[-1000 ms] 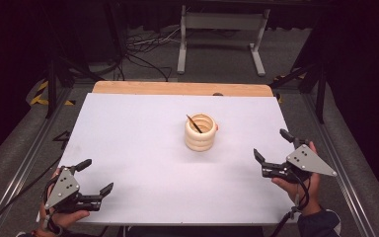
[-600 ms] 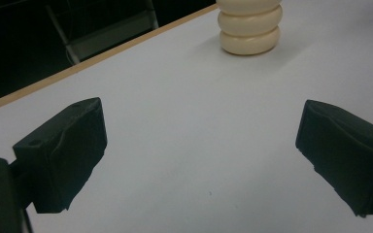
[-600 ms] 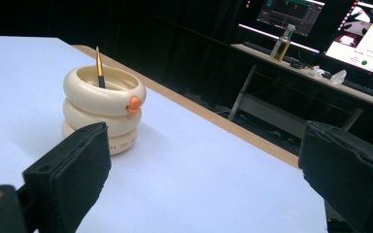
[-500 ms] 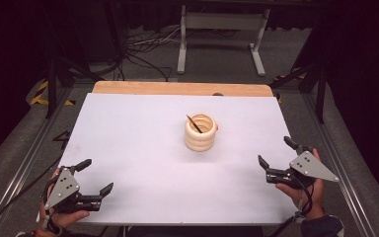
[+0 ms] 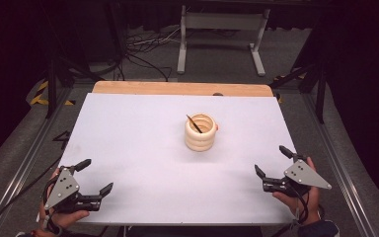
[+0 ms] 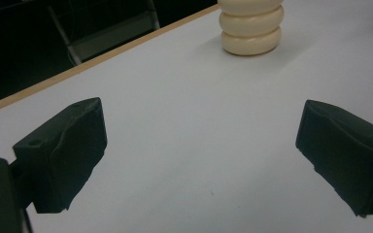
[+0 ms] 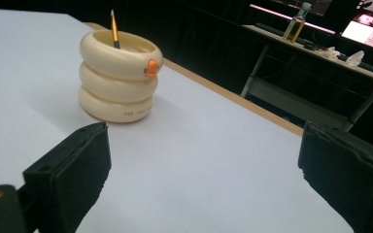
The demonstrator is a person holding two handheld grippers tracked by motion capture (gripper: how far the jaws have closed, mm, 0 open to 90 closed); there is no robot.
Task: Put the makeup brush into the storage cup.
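A cream ringed holder (image 5: 201,132) stands upright near the middle of the white table (image 5: 143,148), with a dark pencil (image 5: 194,124) leaning inside it. In the right gripper view the holder (image 7: 119,76) shows an orange knob and the pencil (image 7: 113,29) sticks out of its top. My left gripper (image 5: 94,177) rests open at the table's near left corner, nothing between its jaws. My right gripper (image 5: 273,160) is open at the near right edge, also holding nothing. The left gripper view has the holder (image 6: 251,25) far ahead, beyond my left gripper (image 6: 201,162).
A wooden strip (image 5: 182,89) runs along the table's far edge. Beyond it stand a metal frame (image 5: 219,29) and loose cables (image 5: 143,49) on the floor. Metal rails (image 5: 24,158) flank the table. A bench with a bottle (image 7: 296,22) lies far off.
My right gripper has drawn back toward the near right edge of the table. The left gripper and the holder have stayed where they were.
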